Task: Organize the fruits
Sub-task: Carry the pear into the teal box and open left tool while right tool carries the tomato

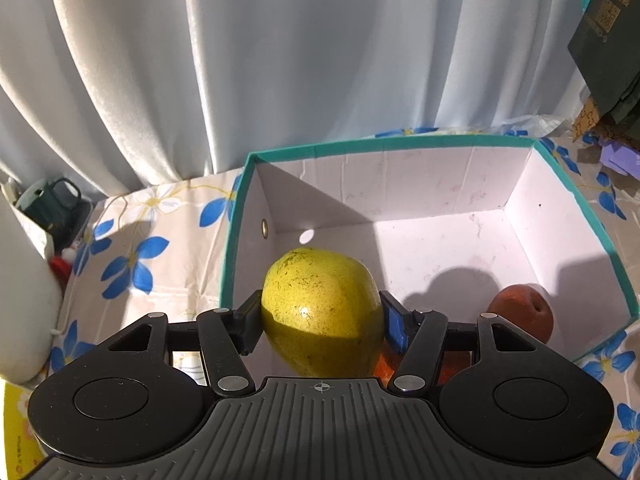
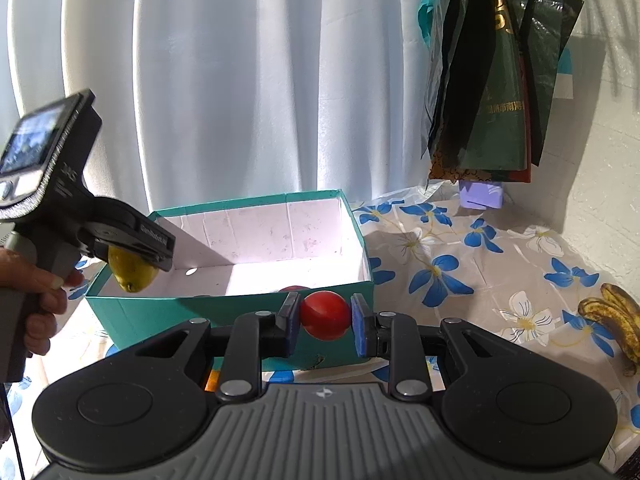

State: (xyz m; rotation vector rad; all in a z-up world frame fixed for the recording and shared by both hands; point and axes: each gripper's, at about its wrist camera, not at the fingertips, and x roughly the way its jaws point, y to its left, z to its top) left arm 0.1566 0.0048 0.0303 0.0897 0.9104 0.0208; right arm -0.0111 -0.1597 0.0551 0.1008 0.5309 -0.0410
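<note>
My left gripper (image 1: pixel 320 320) has its jaws clamped on a yellow pear (image 1: pixel 320 304), hanging over the near-left corner of the teal box (image 1: pixel 440 145); my right gripper (image 2: pixel 325 322) pinches a small red tomato (image 2: pixel 324 315) just short of the box's near wall. I'd worry the smooth, round tomato slips out before clearing that wall, or the pear lands on the red fruit (image 1: pixel 524 312) inside. Floral cloth covers the table (image 2: pixel 460 248), bananas (image 2: pixel 616 320) far right, pale curtain (image 2: pixel 240 80) behind

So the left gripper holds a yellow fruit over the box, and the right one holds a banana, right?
Not quite. The right gripper holds a red fruit, as the right wrist view shows; the bananas lie on the table. The left gripper does hold the yellow fruit over the box.
</note>
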